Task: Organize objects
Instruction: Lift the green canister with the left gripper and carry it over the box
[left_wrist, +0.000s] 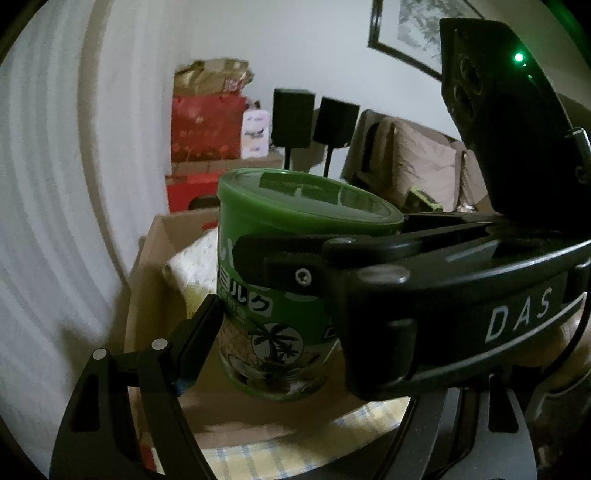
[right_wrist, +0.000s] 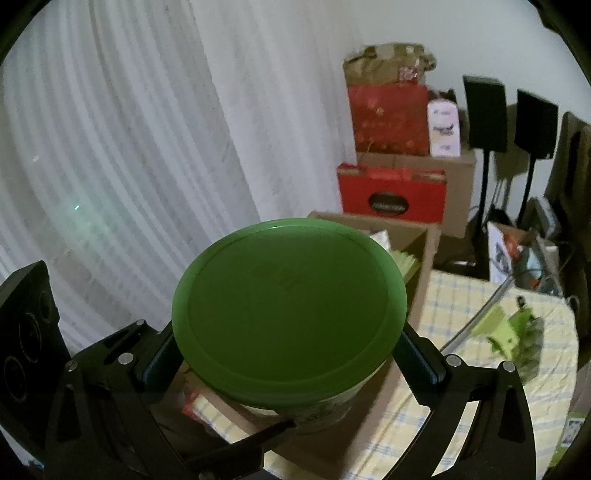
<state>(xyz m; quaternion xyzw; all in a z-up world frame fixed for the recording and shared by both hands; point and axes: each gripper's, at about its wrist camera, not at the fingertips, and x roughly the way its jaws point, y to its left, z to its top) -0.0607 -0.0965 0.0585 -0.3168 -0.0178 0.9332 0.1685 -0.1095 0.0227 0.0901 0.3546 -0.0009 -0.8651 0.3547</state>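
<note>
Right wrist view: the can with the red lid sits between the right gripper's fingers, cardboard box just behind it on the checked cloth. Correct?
Not quite. The lid is green, not red, as the right wrist view shows. The rest holds: the can sits between the right gripper fingers, with the cardboard box just behind it on the checked cloth.

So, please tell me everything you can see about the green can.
The green can is a round tin with a green plastic lid that is closed. Its label shows Japanese characters and a palm tree drawing. It stands upright, lifted in front of an open cardboard box. Both tongs clamp it together: the left tongs and the right tongs each press on its sides just under the lid.
</note>
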